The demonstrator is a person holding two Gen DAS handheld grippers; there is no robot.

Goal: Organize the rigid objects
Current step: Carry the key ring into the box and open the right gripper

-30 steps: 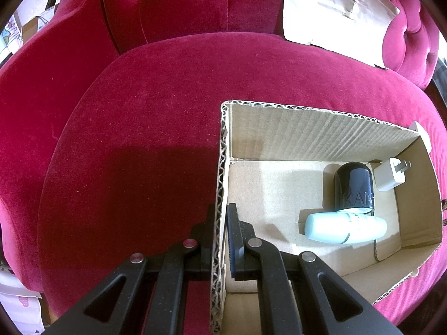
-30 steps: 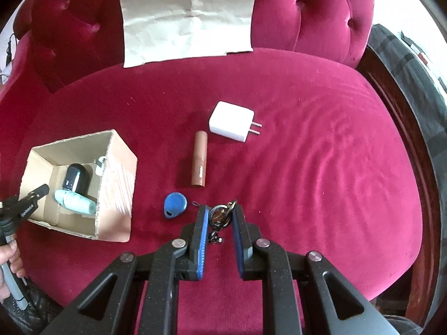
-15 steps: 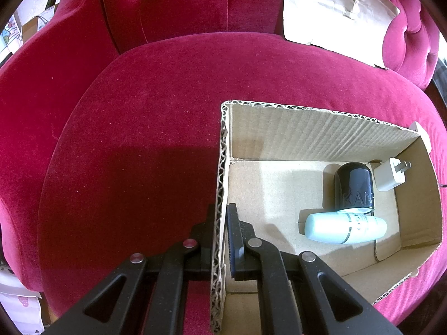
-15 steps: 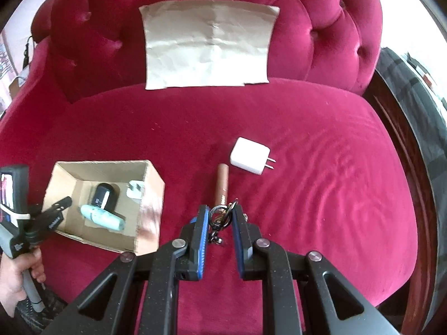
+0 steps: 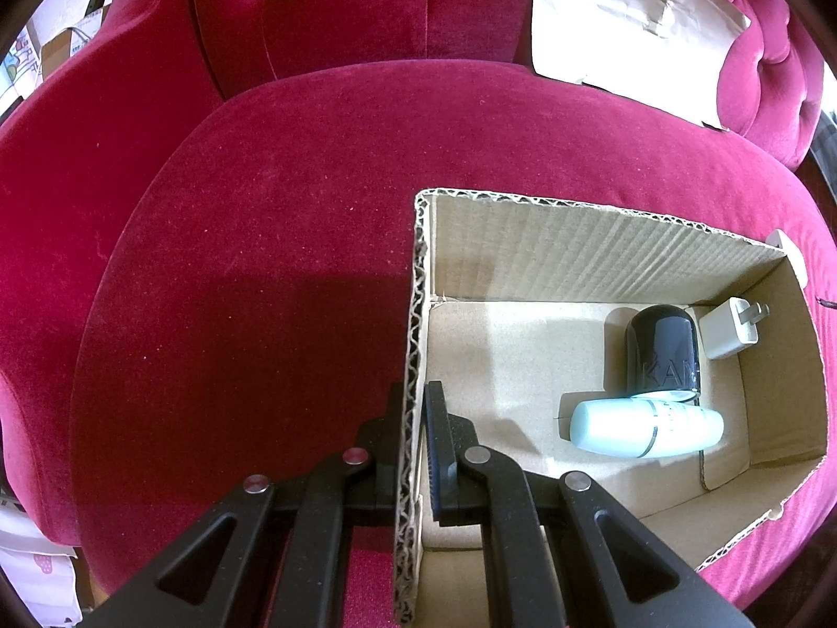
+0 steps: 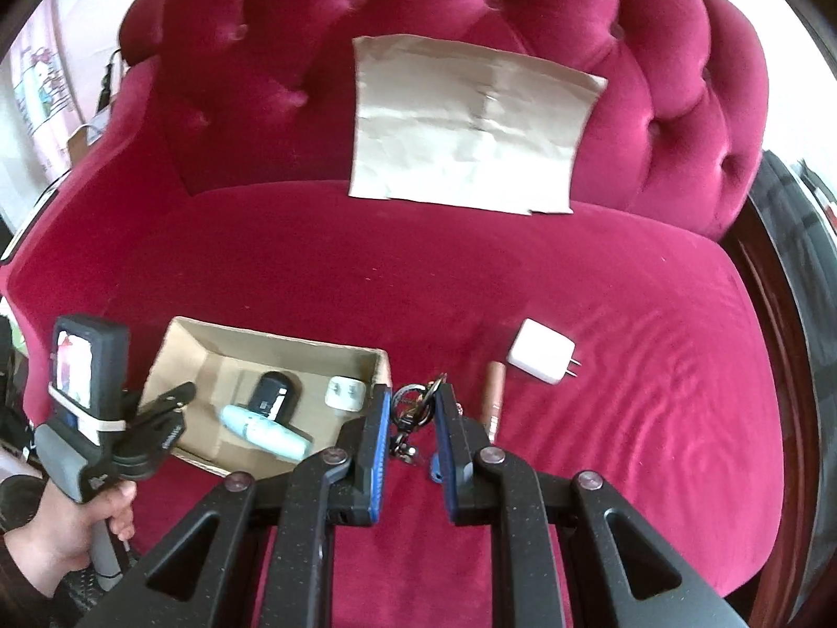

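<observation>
On my left wrist view the left gripper (image 5: 416,408) has its jaws pinched tight on the near wall of the cardboard box (image 5: 601,256), one finger outside and one inside. The box sits on the seat of the red velvet sofa (image 5: 261,261). Inside it I see a black cylinder (image 5: 662,350) lying against a pale blue bottle (image 5: 646,428), with a small white plug (image 5: 730,335) in the far corner.

On my right wrist view the right gripper (image 6: 413,411) has its jaws closed on a bunch of keys (image 6: 416,403), which hang between the blue pads above the seat; a blue fob (image 6: 434,468) dangles just under the right finger. The box shows to the left of the keys, close by, and a hand (image 6: 68,528) grips the left gripper's handle. On the seat to the right lie a brown tube (image 6: 493,392) and, just beside it, a white charger (image 6: 541,358). A sheet of cardboard (image 6: 471,120) leans on the sofa's back
</observation>
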